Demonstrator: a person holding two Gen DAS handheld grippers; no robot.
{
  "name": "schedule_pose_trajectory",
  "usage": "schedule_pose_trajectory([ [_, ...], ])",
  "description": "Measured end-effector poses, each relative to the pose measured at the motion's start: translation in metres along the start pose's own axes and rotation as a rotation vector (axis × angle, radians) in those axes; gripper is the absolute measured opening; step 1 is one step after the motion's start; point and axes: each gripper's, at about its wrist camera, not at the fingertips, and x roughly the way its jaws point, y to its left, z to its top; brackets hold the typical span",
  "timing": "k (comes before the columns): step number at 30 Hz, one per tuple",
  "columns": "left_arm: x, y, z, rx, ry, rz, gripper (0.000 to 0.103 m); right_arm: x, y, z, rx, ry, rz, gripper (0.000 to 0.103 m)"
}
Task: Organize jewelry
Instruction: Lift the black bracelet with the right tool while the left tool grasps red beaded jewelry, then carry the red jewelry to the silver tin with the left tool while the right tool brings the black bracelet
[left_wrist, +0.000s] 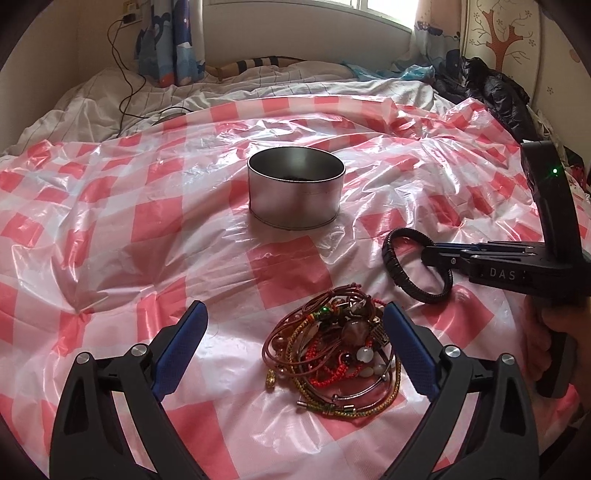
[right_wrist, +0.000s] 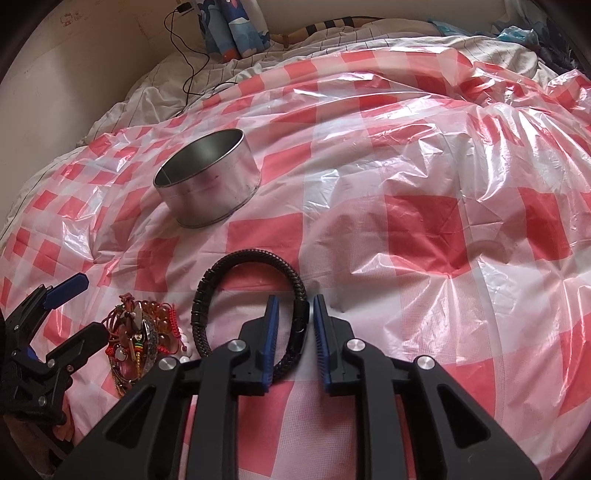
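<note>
A black braided bracelet (right_wrist: 210, 280) rests on the red-and-white checked plastic sheet (right_wrist: 406, 221). Its clasp stands between the blue pads of my right gripper (right_wrist: 295, 300), with a thin gap showing on each side, so that gripper is open. In the left wrist view the bracelet (left_wrist: 391, 258) hangs at the tip of the right gripper (left_wrist: 428, 254). My left gripper (left_wrist: 294, 308) is wide open, its fingers on either side of a tangled pile of bead and cord bracelets (left_wrist: 332, 343). A round silver tin (left_wrist: 295, 199) stands open beyond the pile.
The sheet (left_wrist: 110, 221) covers a soft, crinkled bed. A black cable (left_wrist: 122, 85) trails over the white bedding at the back left, and dark clothing (left_wrist: 491, 92) lies at the back right. A hand (left_wrist: 554, 321) holds the right gripper's handle.
</note>
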Motion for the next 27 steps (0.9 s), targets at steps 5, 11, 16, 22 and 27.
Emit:
schedule_pose_trajectory([
  [5,0.010,-0.007,0.003,0.012,0.022,0.009,0.092,0.002,0.005,-0.001,-0.014,0.003,-0.004,0.027],
  [11,0.025,-0.011,0.006,0.002,0.053,0.002,0.088,0.004,0.004,-0.001,-0.010,0.007,-0.001,0.027],
  [16,0.030,0.000,0.002,-0.067,0.069,-0.099,0.030,0.005,0.004,-0.001,-0.006,0.006,0.002,0.027],
  [22,0.022,0.003,0.002,-0.072,0.036,-0.102,0.015,0.004,-0.006,-0.001,0.049,0.002,0.033,0.017],
  [27,0.008,0.002,0.005,-0.066,-0.015,-0.115,0.015,0.003,-0.010,-0.001,0.069,-0.002,0.055,0.011],
])
